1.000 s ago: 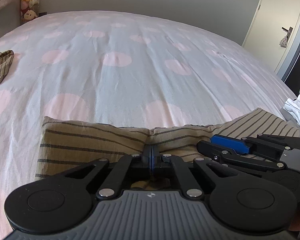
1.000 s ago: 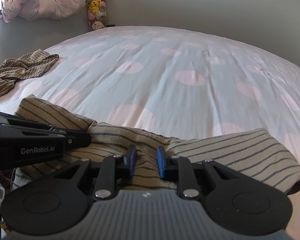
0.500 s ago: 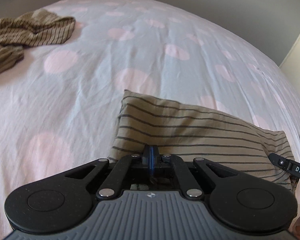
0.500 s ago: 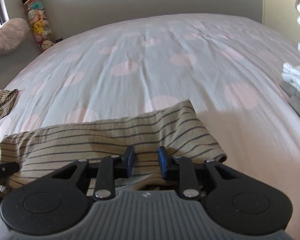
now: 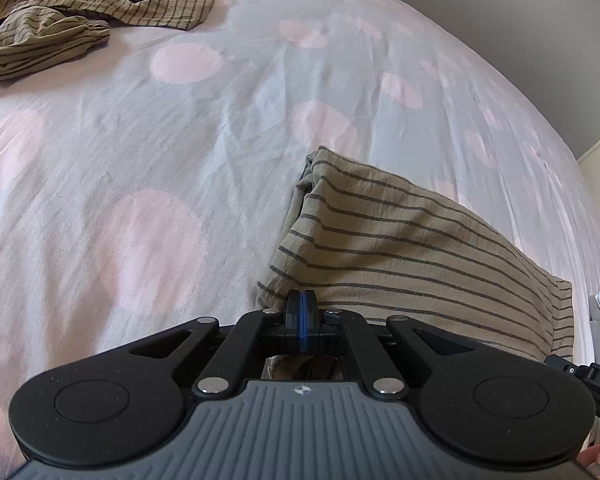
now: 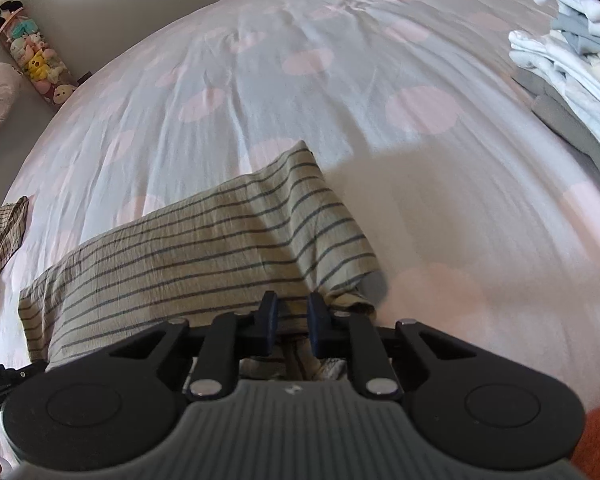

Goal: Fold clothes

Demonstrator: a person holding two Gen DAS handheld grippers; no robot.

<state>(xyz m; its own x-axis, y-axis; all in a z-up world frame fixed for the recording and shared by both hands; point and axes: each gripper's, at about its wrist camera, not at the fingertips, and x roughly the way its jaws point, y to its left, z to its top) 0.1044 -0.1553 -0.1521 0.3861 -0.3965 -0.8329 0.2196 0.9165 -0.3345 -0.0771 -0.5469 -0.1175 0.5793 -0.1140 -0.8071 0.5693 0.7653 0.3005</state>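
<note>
A folded tan garment with dark stripes [image 5: 412, 248] [image 6: 204, 248] lies on the bed near its front edge. My left gripper [image 5: 300, 308] is shut on the garment's near edge at its left end, and fabric shows under the fingers. At the right end, my right gripper [image 6: 292, 312] holds a bunched fold of the same garment; its jaws are closing, with striped cloth filling the narrow gap between them. The tip of the other gripper shows at the edge of each view.
The bedsheet [image 5: 180, 140], pale with pink dots, spreads ahead. A second striped garment [image 5: 80, 8] [image 6: 0, 236] lies crumpled at the far left. A stack of folded light clothes [image 6: 572, 64] stands at the right. Plush toys [image 6: 32, 56] hang against the wall.
Both grippers have rolled and swung sideways with the striped garment, which stays at their fingertips. The right jaws have narrowed on the cloth. The crumpled garment and the clothes stack have come further into view.
</note>
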